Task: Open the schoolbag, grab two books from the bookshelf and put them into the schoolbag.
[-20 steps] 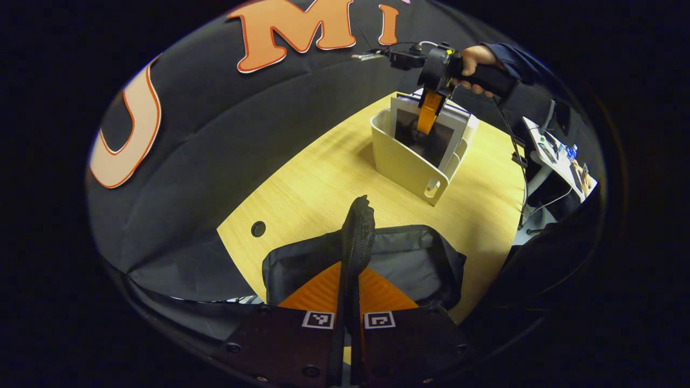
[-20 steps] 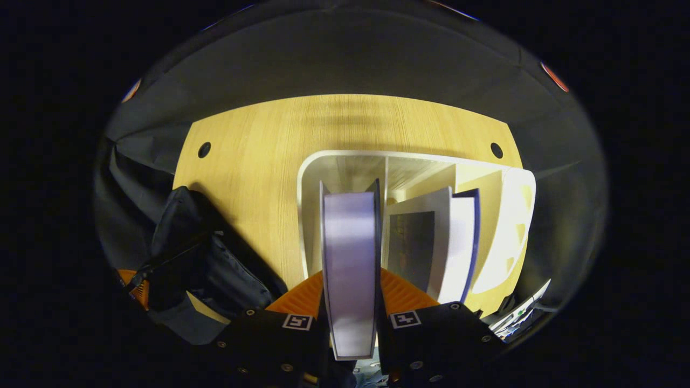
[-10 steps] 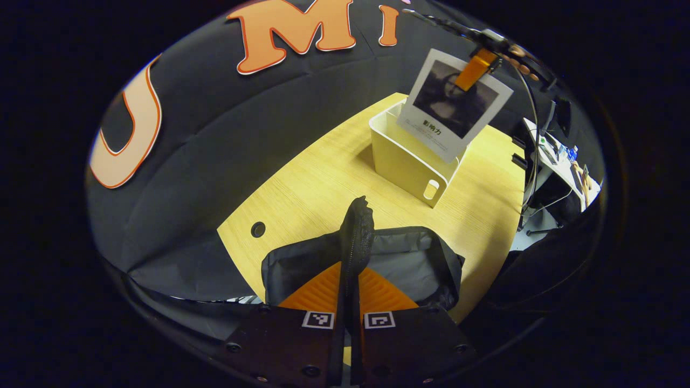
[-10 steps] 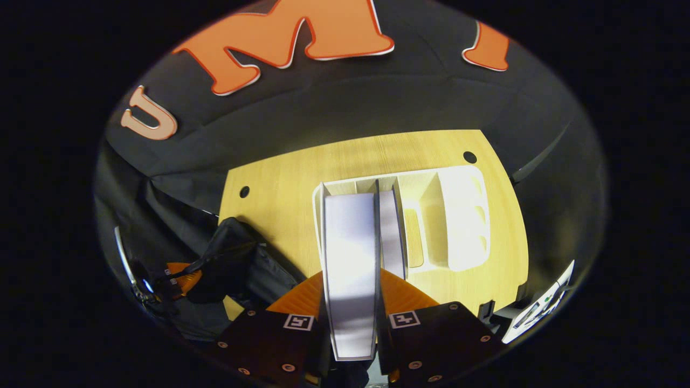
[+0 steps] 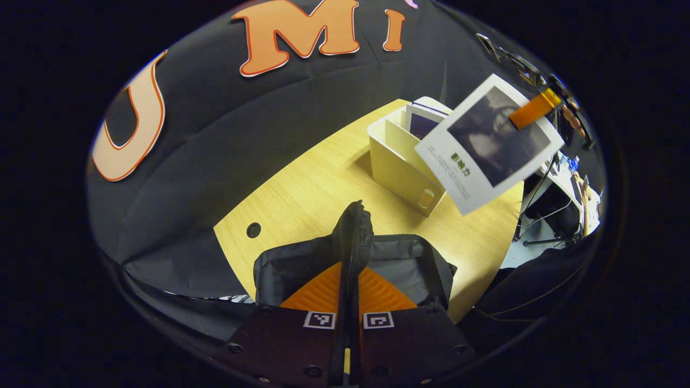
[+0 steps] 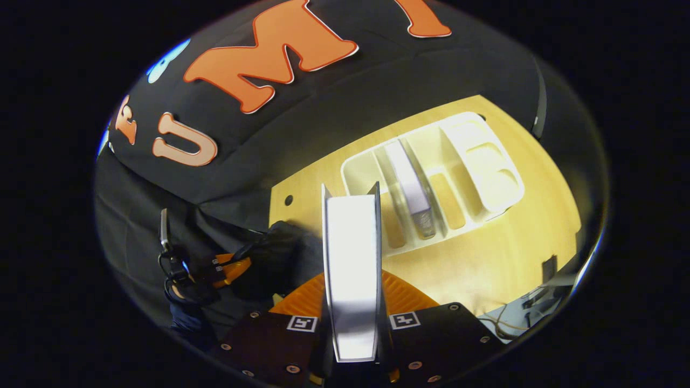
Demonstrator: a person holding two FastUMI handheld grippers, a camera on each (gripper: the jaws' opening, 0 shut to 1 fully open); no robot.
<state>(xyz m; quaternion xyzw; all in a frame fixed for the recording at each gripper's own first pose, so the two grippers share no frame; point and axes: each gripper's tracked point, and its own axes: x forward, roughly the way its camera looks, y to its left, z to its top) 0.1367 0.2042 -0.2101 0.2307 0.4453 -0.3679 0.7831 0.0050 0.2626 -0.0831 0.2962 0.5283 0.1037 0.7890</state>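
Pale wood covers the bench (image 5: pixel 302 188), and a white bookshelf (image 5: pixel 396 161) stands on it toward two o'clock in the left gripper view. One book (image 5: pixel 423 119) is upright in a slot of that bookshelf; in the right gripper view the same shelf (image 6: pixel 463 161) sits at one o'clock from the tool, with that book (image 6: pixel 412 188) standing in a slot near its left end and the slots to the right holding nothing.

Up in the air, the right tool (image 6: pixel 351 302) is clamped on another book (image 6: pixel 351 258), both fingers pressing its covers with the page edge facing the camera. From the left gripper view that lifted book (image 5: pixel 488 143) hangs tilted above the near end of the bookshelf, at about two o'clock, its dark picture cover showing, with the right tool (image 5: pixel 531 108) pinching its upper corner.

Down low, the left tool (image 5: pixel 349 302) is closed on a fold of the black schoolbag (image 5: pixel 409 261), lifting the zipped edge so it stands up between the fingers. The bag lies on the near edge of the bench, its mouth gaping on both sides of that pinched edge. In the right gripper view the schoolbag (image 6: pixel 280 253) shows at nine o'clock, well apart from the bookshelf, with the left tool (image 6: pixel 229 269) holding it.
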